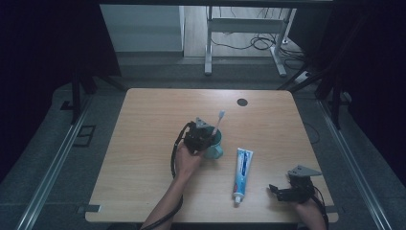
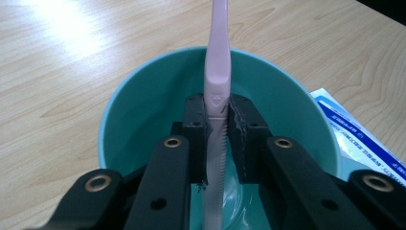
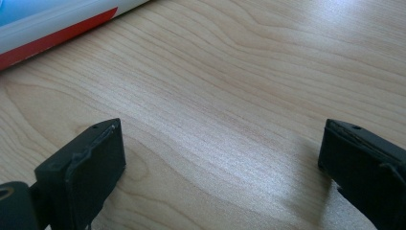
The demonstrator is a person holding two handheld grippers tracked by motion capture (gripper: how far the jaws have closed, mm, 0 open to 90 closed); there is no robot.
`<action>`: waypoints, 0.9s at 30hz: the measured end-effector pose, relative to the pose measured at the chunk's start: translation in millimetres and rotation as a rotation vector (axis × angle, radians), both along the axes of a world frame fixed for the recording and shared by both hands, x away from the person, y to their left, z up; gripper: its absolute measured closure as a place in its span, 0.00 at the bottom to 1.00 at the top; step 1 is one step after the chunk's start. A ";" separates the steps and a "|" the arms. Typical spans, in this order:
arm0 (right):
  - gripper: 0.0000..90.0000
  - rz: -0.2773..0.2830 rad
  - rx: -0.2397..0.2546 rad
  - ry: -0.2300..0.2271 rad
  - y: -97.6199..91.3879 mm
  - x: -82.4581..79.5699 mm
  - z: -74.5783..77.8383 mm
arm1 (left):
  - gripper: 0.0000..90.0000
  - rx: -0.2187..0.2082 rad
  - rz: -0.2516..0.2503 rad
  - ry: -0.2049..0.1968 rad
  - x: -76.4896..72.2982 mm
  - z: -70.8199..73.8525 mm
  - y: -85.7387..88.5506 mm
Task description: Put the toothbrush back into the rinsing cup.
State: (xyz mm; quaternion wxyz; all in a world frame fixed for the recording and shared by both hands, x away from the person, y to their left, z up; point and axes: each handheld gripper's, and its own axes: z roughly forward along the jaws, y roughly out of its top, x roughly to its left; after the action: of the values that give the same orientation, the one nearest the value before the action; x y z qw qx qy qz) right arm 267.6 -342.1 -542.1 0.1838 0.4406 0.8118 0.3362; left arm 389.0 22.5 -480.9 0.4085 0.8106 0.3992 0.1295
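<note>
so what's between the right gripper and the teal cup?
The toothpaste tube lies flat on the table between the right gripper and the teal cup, apart from both. The high view shows it.

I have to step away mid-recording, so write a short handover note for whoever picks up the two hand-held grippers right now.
Left hand-held gripper: shut on the pink toothbrush, handle between the pads, held upright with its lower end inside the teal cup.
Right hand-held gripper: open, holding nothing, low over bare table near the front right corner.
Toothpaste: lying flat between cup and right gripper, cap toward the person, untouched.
Done: toothbrush is in the cup but not released.
Left: probably open the left jaws and draw back; then likely deal with the toothpaste.
</note>
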 end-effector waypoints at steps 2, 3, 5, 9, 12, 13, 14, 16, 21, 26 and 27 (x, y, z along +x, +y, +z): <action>0.02 0.000 0.000 0.000 0.0 0.0 0.0 | 0.86 -0.001 -0.001 0.005 0.2 -0.6 -0.5; 0.02 0.000 0.000 0.000 0.0 0.0 0.0 | 0.86 0.001 0.000 0.005 0.0 -0.8 -0.8; 0.02 0.000 0.000 0.000 0.0 0.0 0.0 | 0.86 -0.001 0.001 0.008 0.2 -0.8 -0.6; 0.02 0.000 0.000 0.000 0.0 0.0 0.0 | 0.85 -0.005 -0.003 0.021 1.1 -0.2 -0.2; 0.02 0.000 0.000 0.000 0.0 0.0 0.0 | 0.82 0.000 -0.009 0.020 1.2 0.3 -0.4; 0.02 0.000 0.000 0.000 0.0 0.0 0.0 | 0.81 0.000 -0.010 0.021 1.0 0.4 -0.7; 0.02 0.000 0.001 0.000 0.0 0.0 0.0 | 0.81 0.001 -0.010 0.019 0.7 0.7 -1.0; 0.02 0.000 0.000 0.000 0.0 0.0 0.0 | 0.78 0.008 -0.010 0.014 0.1 1.7 -1.7; 0.02 0.000 0.001 0.000 0.0 0.0 0.0 | 0.69 0.019 -0.004 -0.004 -2.0 6.9 -2.5; 0.02 0.000 0.000 0.000 0.0 0.0 0.0 | 0.63 0.008 0.007 -0.017 -4.5 13.1 -1.3; 0.02 0.000 0.000 0.000 0.0 0.0 0.0 | 0.62 0.009 0.008 -0.020 -5.0 14.4 -0.9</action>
State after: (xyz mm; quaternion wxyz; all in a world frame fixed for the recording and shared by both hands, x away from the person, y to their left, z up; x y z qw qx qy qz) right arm 267.6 -342.1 -542.1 0.1837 0.4408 0.8117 0.3363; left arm 384.0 21.6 -466.5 0.4083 0.8095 0.3977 0.1409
